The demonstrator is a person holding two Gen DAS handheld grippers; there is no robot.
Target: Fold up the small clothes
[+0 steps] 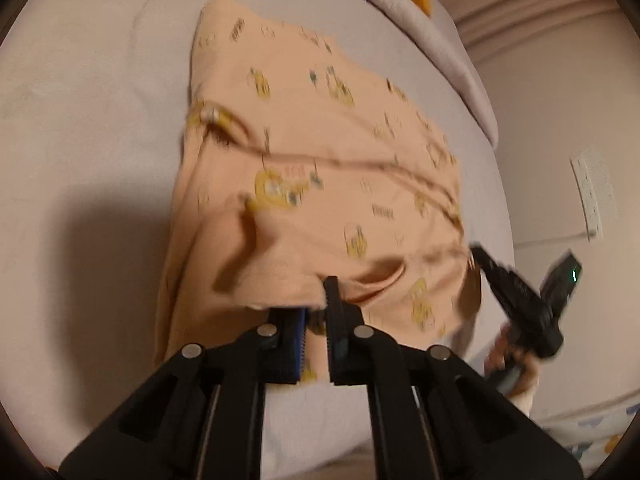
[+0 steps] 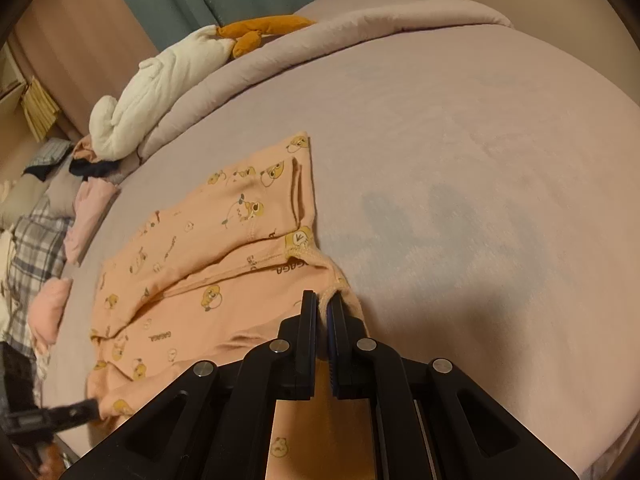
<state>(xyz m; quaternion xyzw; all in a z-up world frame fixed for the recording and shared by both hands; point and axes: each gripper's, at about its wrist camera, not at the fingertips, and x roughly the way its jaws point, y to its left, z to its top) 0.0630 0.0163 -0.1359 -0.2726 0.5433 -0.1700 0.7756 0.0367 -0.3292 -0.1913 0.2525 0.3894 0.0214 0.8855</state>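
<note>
A small peach garment [image 1: 320,152] printed with yellow cartoon animals lies partly folded on the bed; it also shows in the right wrist view [image 2: 208,256]. My left gripper [image 1: 318,304] is shut on the garment's near edge, with cloth bunched between the fingers. My right gripper [image 2: 322,308] is shut on a hemmed corner of the same garment, and cloth hangs below it. The right gripper also shows in the left wrist view [image 1: 476,256] at the garment's right corner. The left gripper shows dimly at the lower left of the right wrist view [image 2: 86,408].
The bed sheet [image 2: 460,168] is pale mauve, with a folded quilt [image 2: 320,40] along the far side. A white and orange plush toy [image 2: 168,80] lies on the quilt. A pile of other clothes [image 2: 60,220] lies at the left. A wall socket [image 1: 592,192] is to the right.
</note>
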